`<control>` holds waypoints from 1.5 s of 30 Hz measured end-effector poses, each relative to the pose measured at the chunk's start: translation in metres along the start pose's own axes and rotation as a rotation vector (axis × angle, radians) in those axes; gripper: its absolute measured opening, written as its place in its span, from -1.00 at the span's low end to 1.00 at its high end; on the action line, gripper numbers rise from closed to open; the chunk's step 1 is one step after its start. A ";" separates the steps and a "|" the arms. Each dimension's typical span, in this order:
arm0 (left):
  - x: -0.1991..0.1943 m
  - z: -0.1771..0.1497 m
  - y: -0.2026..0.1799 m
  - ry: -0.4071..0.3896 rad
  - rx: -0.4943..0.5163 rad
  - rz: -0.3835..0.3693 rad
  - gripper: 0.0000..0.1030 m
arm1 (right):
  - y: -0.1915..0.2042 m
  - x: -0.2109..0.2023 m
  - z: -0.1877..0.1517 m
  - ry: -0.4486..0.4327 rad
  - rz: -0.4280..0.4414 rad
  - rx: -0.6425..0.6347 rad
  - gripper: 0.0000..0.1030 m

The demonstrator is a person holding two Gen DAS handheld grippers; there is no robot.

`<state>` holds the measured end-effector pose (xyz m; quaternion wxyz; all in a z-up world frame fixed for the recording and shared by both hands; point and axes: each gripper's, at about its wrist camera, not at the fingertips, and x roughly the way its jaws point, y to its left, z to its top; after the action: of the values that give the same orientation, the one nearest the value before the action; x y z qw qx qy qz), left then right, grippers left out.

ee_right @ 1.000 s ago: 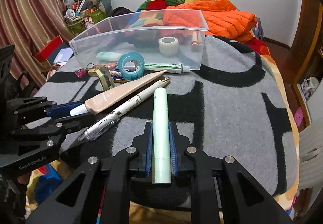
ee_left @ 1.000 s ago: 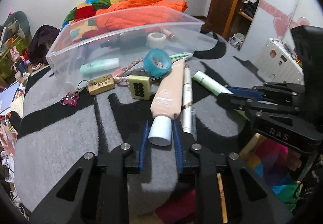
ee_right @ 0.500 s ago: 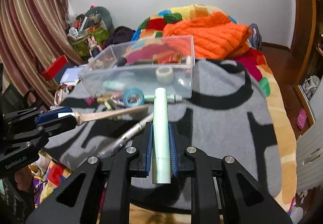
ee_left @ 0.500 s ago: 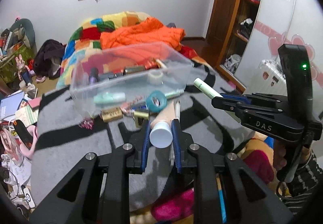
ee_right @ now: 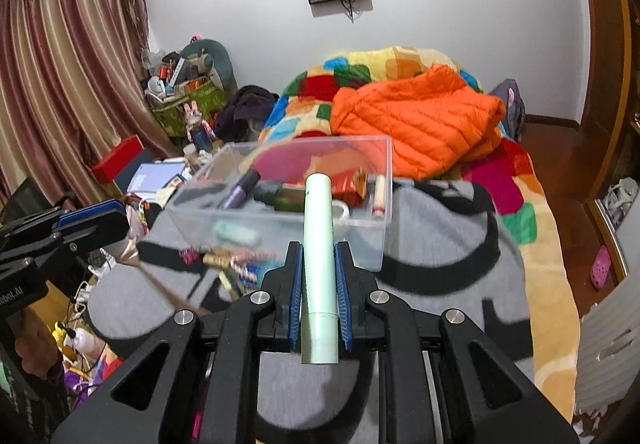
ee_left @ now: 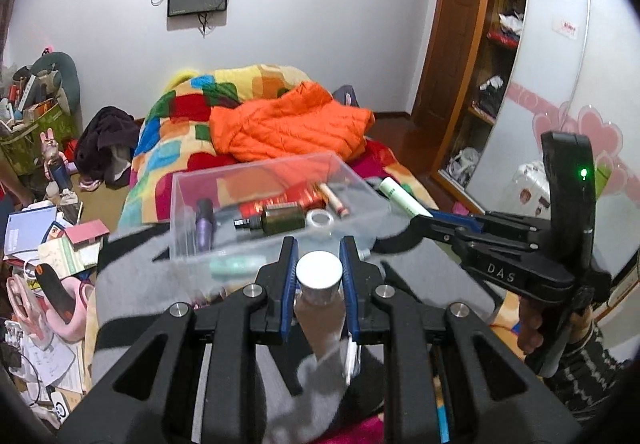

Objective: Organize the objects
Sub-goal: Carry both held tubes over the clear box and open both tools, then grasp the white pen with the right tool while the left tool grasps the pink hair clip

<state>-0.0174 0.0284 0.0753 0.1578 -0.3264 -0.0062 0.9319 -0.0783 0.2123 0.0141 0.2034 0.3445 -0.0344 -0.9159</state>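
My left gripper [ee_left: 318,252] is shut on the white cap of a beige tube [ee_left: 320,308], whose body hangs down below the jaws. My right gripper [ee_right: 318,248] is shut on a pale green tube [ee_right: 318,219] that points forward. Both are held in the air in front of a clear plastic box [ee_left: 256,165] on the grey blanket [ee_right: 440,244]. The box [ee_right: 320,139] holds a purple tube, a dark bottle, a tape roll and other small items. The right gripper [ee_left: 420,217] shows at the right of the left wrist view, the left gripper [ee_right: 116,228] at the left of the right wrist view.
Keys and small items [ee_right: 236,264] lie on the blanket in front of the box. An orange jacket [ee_right: 416,119] and a patchwork quilt lie behind it. Clutter covers the floor [ee_left: 44,244] at the left. A wardrobe [ee_left: 492,83] stands at the right.
Both grippers rose off the blanket with their tubes; the beige tube now hangs from its cap. The pen and small items stayed on the blanket below.
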 end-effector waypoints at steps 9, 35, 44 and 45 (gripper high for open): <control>0.000 0.054 0.022 -0.062 -0.032 0.020 -0.60 | -0.004 0.017 0.032 -0.027 0.021 0.003 -0.73; 0.124 0.048 0.107 0.137 -0.264 0.063 -0.58 | 0.005 0.143 0.053 0.168 -0.047 -0.136 -0.72; 0.112 0.024 0.113 0.184 -0.214 0.112 -0.14 | 0.010 0.122 0.053 0.151 -0.044 -0.135 -0.43; 0.108 0.022 0.111 0.181 -0.204 0.121 -0.11 | 0.012 0.116 0.053 0.142 -0.042 -0.135 -0.42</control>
<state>-0.1432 -0.0432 0.0145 0.0672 -0.4231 -0.0671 0.9011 -0.1874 0.1516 -0.0153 0.2089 0.3947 0.0492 -0.8934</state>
